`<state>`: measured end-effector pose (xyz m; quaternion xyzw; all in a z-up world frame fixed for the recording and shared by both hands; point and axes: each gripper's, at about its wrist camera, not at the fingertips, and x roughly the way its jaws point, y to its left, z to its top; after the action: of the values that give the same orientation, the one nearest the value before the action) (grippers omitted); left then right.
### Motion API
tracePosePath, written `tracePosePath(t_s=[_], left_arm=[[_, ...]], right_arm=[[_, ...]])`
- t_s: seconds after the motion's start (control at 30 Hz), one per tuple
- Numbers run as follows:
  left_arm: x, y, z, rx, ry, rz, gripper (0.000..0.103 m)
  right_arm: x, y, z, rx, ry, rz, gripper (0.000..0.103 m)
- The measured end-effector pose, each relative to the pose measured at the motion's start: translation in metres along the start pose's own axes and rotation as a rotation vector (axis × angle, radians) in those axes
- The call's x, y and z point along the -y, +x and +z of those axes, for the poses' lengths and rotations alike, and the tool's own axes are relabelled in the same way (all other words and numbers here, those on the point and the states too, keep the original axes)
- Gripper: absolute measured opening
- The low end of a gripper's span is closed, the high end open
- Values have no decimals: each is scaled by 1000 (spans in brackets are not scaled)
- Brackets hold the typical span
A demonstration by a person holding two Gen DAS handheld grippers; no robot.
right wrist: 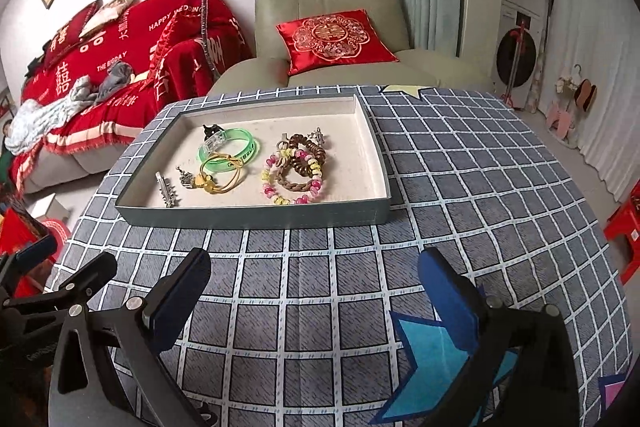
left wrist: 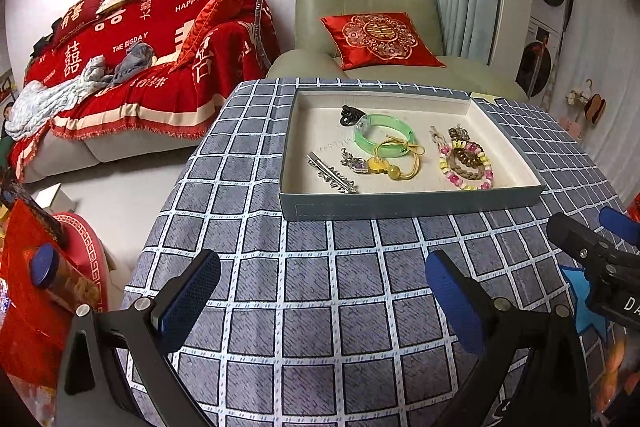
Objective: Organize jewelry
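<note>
A shallow grey-blue tray point(left wrist: 384, 205) point(right wrist: 256, 217) stands on the checked tablecloth and holds the jewelry: a green bangle point(left wrist: 400, 129) point(right wrist: 250, 143), a yellow cord bracelet point(left wrist: 404, 163) point(right wrist: 224, 173), a pink and yellow bead bracelet point(left wrist: 466, 183) point(right wrist: 290, 197), a brown braided bracelet point(right wrist: 310, 149), a silver hair clip point(left wrist: 332, 177) point(right wrist: 168, 191), a silver charm point(left wrist: 352, 161) and a black ring point(left wrist: 350, 115). My left gripper point(left wrist: 322, 291) is open and empty, short of the tray's near wall. My right gripper point(right wrist: 314, 293) is open and empty, also in front of the tray.
The table point(left wrist: 312, 307) wears a blue-grey checked cloth with a blue star sticker point(right wrist: 436, 359) near my right gripper. A green armchair with a red cushion point(left wrist: 380, 39) stands behind the table. A sofa with a red cover point(left wrist: 132, 59) is at left.
</note>
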<state>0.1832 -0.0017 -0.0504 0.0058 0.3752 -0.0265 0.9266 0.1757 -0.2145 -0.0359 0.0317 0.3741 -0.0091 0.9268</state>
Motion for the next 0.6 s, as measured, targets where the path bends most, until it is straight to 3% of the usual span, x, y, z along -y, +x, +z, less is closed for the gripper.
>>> tracePosePath(t_s=[0.6], left_arm=[[2,-6,0,12,11,-4,103]], right_arm=[[-5,-6,0,9,4,8,103]])
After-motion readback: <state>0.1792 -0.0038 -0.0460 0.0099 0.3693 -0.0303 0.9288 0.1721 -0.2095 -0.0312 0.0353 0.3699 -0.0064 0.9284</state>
